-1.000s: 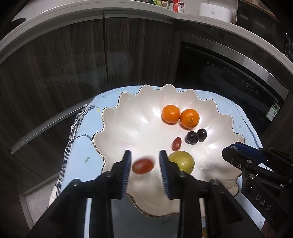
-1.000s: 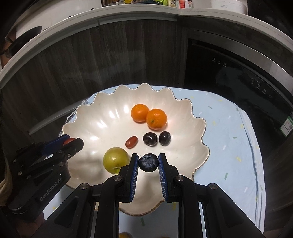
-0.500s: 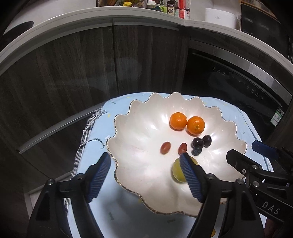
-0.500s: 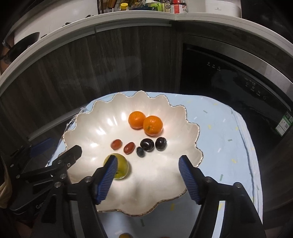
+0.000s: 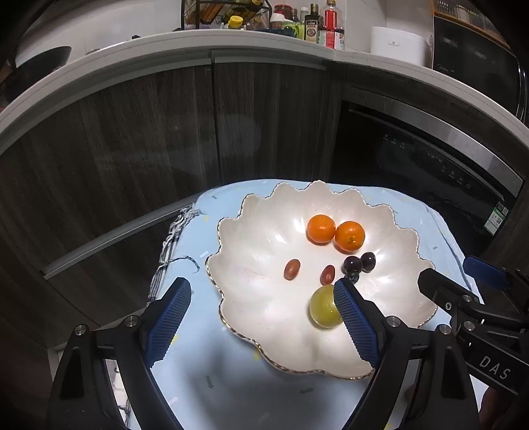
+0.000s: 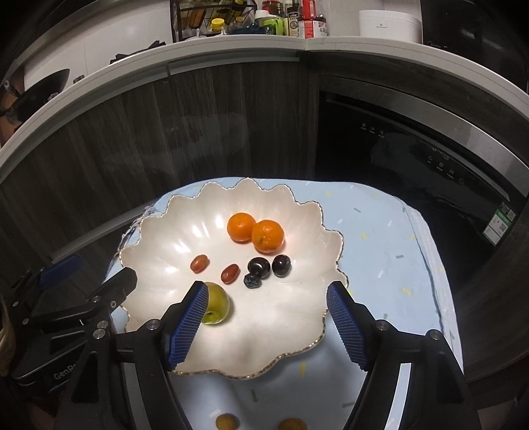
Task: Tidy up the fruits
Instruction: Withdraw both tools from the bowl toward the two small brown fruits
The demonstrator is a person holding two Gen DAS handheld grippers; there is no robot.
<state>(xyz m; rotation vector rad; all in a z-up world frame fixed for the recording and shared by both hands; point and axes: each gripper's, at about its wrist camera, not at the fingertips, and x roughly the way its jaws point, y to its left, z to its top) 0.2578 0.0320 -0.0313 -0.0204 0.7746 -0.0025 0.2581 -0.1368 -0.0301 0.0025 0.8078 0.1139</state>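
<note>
A white scalloped plate point(image 5: 231, 327) point(image 6: 281, 317) holds two oranges point(image 5: 320, 229) point(image 6: 241, 226), two red grape tomatoes point(image 5: 292, 269) point(image 6: 199, 263), two dark grapes point(image 5: 368, 261) point(image 6: 281, 265), a blueberry point(image 6: 253, 281) and a green fruit point(image 5: 322, 312) point(image 6: 220, 304). My left gripper point(image 5: 261, 291) hovers over the plate's left half, its jaws opening with nothing between the pads. My right gripper point(image 6: 267, 292) hangs over the near right part, its jaws also opening and empty. Each gripper shows at the edge of the other's view: the right point(image 5: 446, 273), the left point(image 6: 99, 271).
The plate rests on a light blue cloth point(image 6: 380, 264) over a small table. Two small yellowish fruits point(image 6: 226, 421) lie on the cloth near the front edge. Dark cabinet doors point(image 5: 132, 149) and a black appliance point(image 6: 413, 149) stand behind, under a counter with bottles point(image 5: 317, 26).
The left gripper let go of a red tomato and the right of the blueberry; both fruits now lie in the plate. Both grippers opened wide and drew up and back.
</note>
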